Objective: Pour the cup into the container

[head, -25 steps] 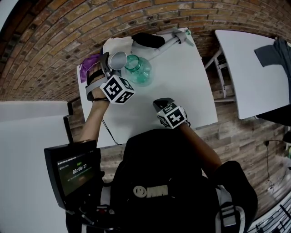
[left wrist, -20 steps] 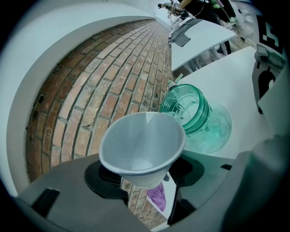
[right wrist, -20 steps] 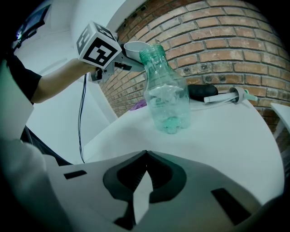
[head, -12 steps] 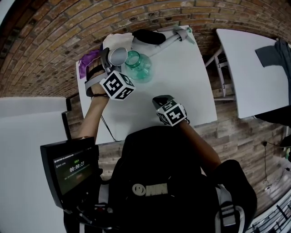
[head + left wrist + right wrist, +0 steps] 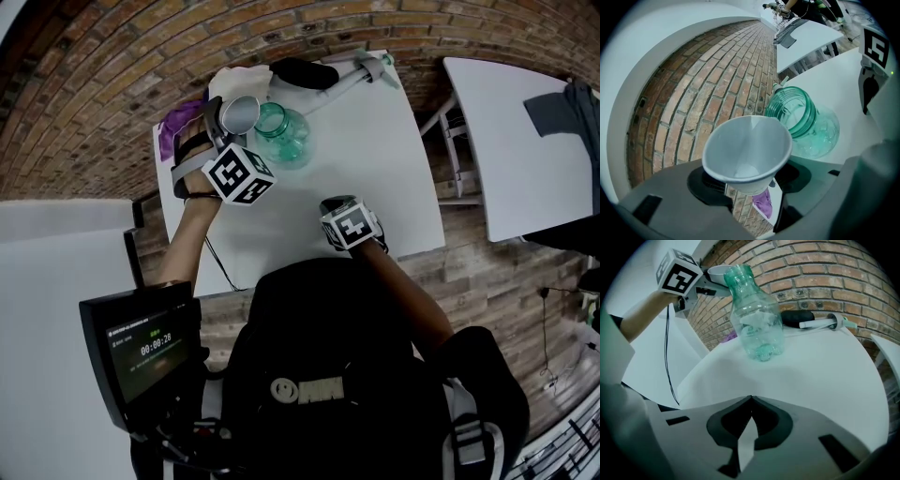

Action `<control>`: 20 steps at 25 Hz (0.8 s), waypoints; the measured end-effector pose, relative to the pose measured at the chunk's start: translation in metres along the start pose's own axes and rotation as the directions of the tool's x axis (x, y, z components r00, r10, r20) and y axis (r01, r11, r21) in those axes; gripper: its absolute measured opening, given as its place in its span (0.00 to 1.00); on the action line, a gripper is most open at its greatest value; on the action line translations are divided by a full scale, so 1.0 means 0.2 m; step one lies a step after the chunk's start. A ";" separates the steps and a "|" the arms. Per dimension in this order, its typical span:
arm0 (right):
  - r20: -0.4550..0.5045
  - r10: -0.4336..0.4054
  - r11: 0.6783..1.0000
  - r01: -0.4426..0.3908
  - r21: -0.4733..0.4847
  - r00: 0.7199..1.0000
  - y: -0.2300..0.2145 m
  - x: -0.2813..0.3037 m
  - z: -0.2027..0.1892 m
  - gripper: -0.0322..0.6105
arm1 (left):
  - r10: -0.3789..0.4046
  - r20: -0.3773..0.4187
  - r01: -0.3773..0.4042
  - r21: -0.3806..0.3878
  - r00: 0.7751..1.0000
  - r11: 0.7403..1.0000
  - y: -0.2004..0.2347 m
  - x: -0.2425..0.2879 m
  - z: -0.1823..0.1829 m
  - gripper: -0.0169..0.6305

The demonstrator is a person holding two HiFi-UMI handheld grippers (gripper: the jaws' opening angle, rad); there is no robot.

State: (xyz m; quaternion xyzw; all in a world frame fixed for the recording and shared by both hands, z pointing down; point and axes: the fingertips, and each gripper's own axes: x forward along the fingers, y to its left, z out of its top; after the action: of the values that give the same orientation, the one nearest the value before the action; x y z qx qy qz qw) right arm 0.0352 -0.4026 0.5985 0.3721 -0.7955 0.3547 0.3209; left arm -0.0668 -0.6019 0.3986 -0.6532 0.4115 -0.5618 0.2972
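The left tongs (image 5: 752,185) clasp the light, easily crushed paper cup (image 5: 747,150) low on its wall, tipped beside the green container (image 5: 801,119) just ahead, probably needing gentle pressure; the right tongs (image 5: 750,399) are closed and empty.

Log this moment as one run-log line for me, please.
left gripper: shut on cup | cup: tilted, rim beside bottle mouth | bottle: upright on table | right gripper: shut, empty

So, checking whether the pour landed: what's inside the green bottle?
White crumpled pieces show through the bottle wall, about halfway up. Its ribbed base blurs whatever lies lowest.
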 end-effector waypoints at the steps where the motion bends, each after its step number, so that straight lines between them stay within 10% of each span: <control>1: -0.023 -0.015 1.000 0.015 0.006 1.000 -0.02 0.01 -0.02 0.06 | 0.000 0.000 0.000 0.000 1.000 1.000 0.00 0.00 0.00 0.48; 20: -0.108 -0.014 0.998 0.020 0.062 0.994 -0.05 0.06 -0.12 0.06 | 0.018 -0.005 -0.018 0.020 1.000 1.000 0.02 0.00 -0.01 0.48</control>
State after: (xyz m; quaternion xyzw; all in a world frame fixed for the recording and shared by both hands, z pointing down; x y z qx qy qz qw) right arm 0.0435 -0.3922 0.6239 0.3693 -0.7622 0.3964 0.3542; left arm -0.0688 -0.6027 0.3959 -0.6450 0.4123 -0.5649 0.3079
